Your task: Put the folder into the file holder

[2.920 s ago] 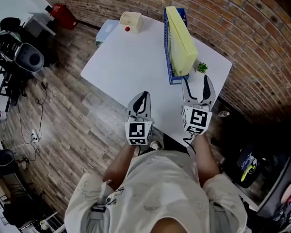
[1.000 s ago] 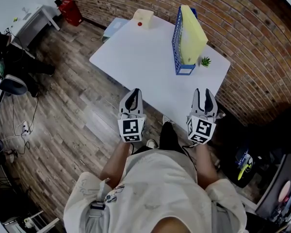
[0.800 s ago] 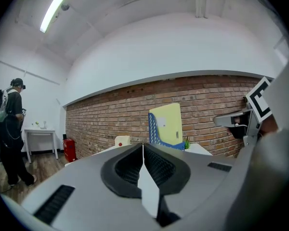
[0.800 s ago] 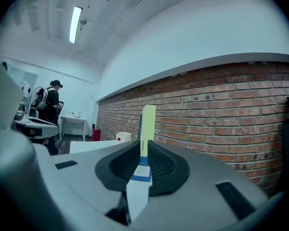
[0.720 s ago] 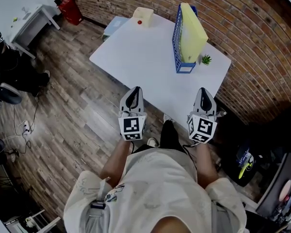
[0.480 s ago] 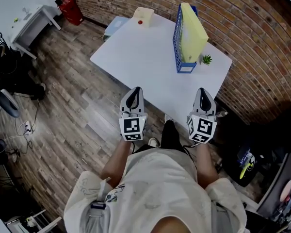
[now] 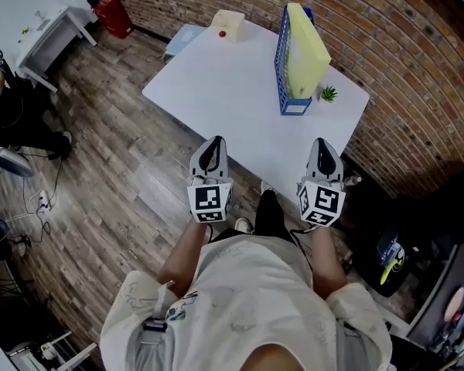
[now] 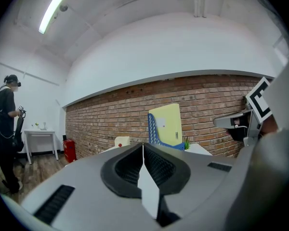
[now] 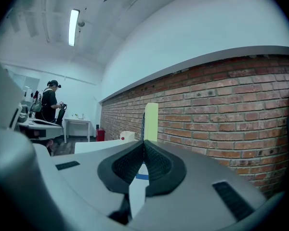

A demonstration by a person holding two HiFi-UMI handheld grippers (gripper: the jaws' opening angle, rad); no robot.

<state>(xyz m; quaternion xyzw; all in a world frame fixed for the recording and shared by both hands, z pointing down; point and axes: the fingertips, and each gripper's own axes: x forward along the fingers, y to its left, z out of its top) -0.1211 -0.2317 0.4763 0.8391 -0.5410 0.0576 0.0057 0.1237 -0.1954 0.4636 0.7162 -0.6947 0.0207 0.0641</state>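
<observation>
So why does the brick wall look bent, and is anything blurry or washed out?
Head view: wide lens bows the brick wall, corners darken. Left gripper view: ceiling light glares white; yellow folder stays sharp. Right gripper view: wall arcs too, dark rim.

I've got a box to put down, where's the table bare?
The table is bare from the file holder left to its edge, and from the beige box to the near edge. Crowded by the wall: holder, folder, plant.
</observation>
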